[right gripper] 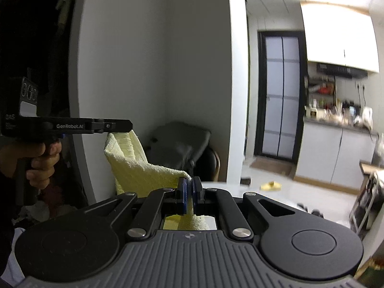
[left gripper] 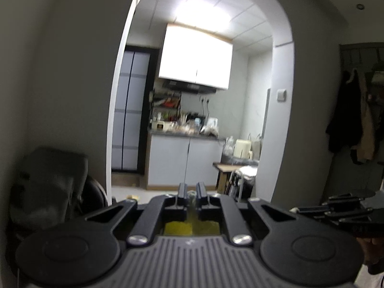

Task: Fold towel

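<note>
The pale yellow towel (right gripper: pixel 141 168) is hanging in the air, stretched between the two tools rather than lying on any surface. In the right wrist view, one corner of it is pinched at the right hand-held gripper (right gripper: pixel 189 188), whose blue-padded jaws are closing tight on the cloth, and more yellow fabric is showing through the window in the tool's body just below. From there the towel is rising to the left and sagging in a fold, its other end running up to the tip of the left hand-held gripper (right gripper: pixel 124 126), which is pointing sideways across the frame. A hand (right gripper: pixel 40 160) is wrapping around that tool's grip.

In the left wrist view, the left hand-held gripper (left gripper: pixel 192 193) is showing its jaws drawn nearly together on a scrap of the towel (left gripper: pixel 190 226), seen as yellow cloth beneath them.

Beyond the towel a dark chair (right gripper: pixel 180 144) is standing against the white wall, and farther off an arched opening is leading into a kitchen with white cabinets (left gripper: pixel 184 160) and a cluttered worktop.
</note>
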Available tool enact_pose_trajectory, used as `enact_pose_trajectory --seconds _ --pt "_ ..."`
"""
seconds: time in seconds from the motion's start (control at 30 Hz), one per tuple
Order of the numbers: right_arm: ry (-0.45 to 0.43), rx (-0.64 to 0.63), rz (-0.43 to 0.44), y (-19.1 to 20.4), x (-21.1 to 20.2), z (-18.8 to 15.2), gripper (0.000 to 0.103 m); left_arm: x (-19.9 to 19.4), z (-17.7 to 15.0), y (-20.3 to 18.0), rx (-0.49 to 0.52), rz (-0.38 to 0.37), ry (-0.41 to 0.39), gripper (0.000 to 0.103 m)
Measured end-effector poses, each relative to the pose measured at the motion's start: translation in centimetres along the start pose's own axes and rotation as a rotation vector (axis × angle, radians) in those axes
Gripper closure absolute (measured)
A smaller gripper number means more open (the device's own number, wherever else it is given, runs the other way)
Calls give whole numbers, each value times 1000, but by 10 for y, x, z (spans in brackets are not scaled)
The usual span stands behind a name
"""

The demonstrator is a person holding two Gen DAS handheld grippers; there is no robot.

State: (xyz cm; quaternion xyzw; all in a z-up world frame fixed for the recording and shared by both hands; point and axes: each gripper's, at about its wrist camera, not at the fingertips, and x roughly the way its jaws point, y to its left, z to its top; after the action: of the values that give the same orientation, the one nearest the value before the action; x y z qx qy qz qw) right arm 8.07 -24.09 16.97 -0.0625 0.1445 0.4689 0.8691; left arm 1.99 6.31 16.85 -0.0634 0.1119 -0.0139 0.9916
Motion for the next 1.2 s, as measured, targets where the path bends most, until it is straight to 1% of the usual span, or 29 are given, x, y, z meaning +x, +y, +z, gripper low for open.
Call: enact_pose_trajectory --seconds 0.27,0.4,0.63,0.9,1.07,1.2 --pt "56 42 -45 -24 29 -13 98 45 -7 17 -27 9 74 95" --pt "80 64 -51 -35 44 -19 98 63 -11 26 -35 9 104 95" --pt "148 116 -52 -60 81 -33 98 112 -26 46 -69 16 197 95" --pt "205 137 -50 -84 115 -46 98 152 -38 60 -95 25 251 95" --pt "244 162 -29 -104 133 -59 98 179 -49 59 -111 52 281 95" --pt "285 179 -32 -119 148 -67 98 194 -57 56 -124 61 288 95"
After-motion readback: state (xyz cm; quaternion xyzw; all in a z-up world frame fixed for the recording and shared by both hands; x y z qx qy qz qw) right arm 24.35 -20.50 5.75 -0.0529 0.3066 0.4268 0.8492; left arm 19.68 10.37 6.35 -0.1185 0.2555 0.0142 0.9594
